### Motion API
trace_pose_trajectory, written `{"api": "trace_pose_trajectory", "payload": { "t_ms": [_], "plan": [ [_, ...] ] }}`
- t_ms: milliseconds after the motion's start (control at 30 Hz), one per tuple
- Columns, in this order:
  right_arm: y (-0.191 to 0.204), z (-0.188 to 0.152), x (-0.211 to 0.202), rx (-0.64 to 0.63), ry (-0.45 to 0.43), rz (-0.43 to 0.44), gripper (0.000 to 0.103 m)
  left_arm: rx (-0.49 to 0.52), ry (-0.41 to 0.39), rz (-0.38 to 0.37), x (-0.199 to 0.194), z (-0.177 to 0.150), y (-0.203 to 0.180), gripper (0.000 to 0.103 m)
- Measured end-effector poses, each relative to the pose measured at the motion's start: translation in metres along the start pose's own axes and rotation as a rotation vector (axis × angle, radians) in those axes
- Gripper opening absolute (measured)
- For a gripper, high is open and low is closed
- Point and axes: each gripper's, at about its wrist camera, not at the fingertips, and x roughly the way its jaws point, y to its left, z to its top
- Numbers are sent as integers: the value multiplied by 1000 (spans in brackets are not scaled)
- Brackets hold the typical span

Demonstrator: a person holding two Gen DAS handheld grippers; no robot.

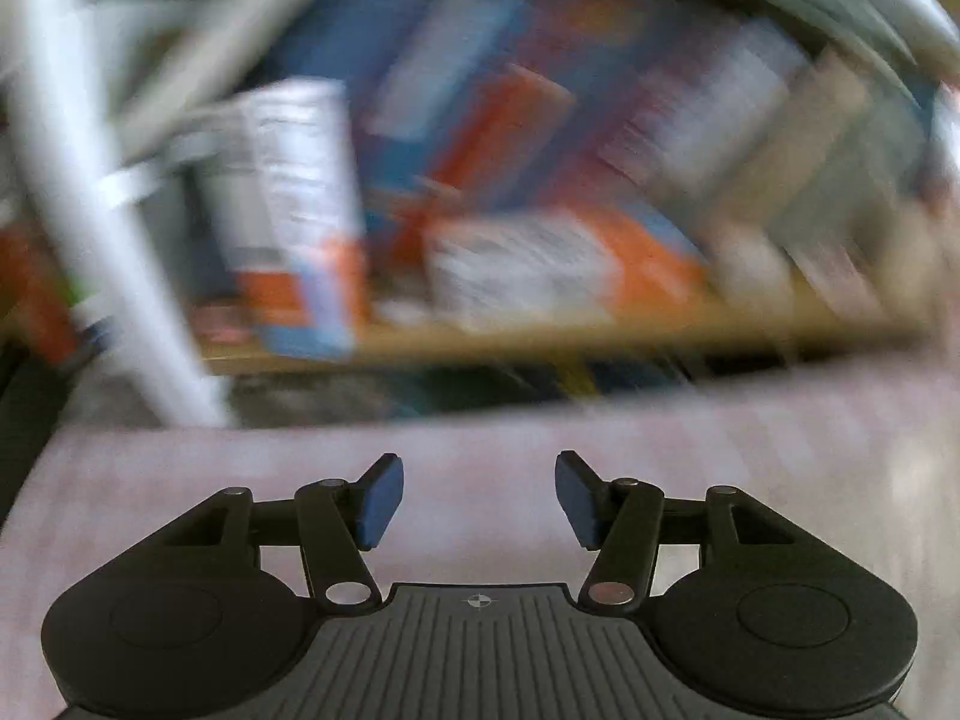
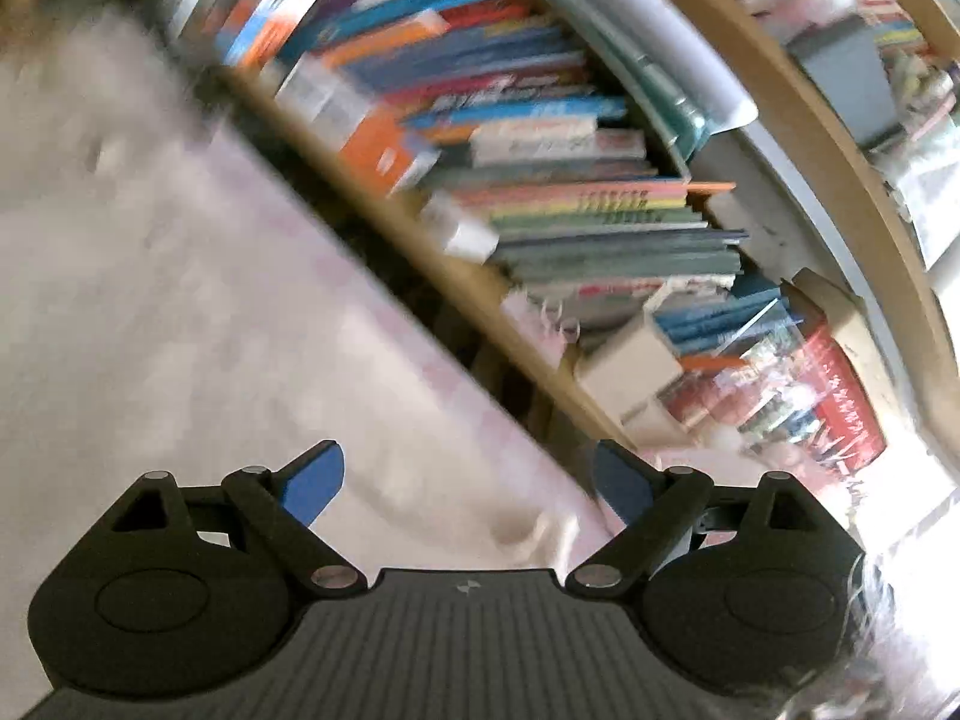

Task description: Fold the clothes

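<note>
Both views are smeared by motion blur. My left gripper (image 1: 478, 495) is open and empty, its blue pads (image 1: 379, 501) held above a pale pink striped cloth surface (image 1: 240, 480). My right gripper (image 2: 465, 483) is open and empty, tilted, above a pale cream garment (image 2: 120, 276) that lies on the pink cloth (image 2: 480, 420). The garment's folded edge shows just ahead of the right fingers. No garment can be made out in the left wrist view.
A wooden bookshelf (image 1: 540, 336) crammed with books (image 1: 516, 264) stands right behind the cloth surface. It also shows in the right wrist view (image 2: 492, 300) with stacked books (image 2: 588, 216). A white metal frame post (image 1: 108, 228) stands at the left.
</note>
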Motion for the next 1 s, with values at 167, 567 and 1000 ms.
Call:
{"api": "trace_pose_trajectory", "payload": {
  "t_ms": [167, 567, 1000],
  "plan": [
    [-36, -29, 12, 248, 106, 86, 82, -99, 7, -160, -32, -18, 44, 55],
    [-113, -70, 96, 1362, 390, 539, 31, -579, 220, -303, -38, -104, 127, 52],
    [-141, -102, 130, 1743, 250, 486, 10, -679, 215, -297, -18, -94, 145, 19]
  ]
}}
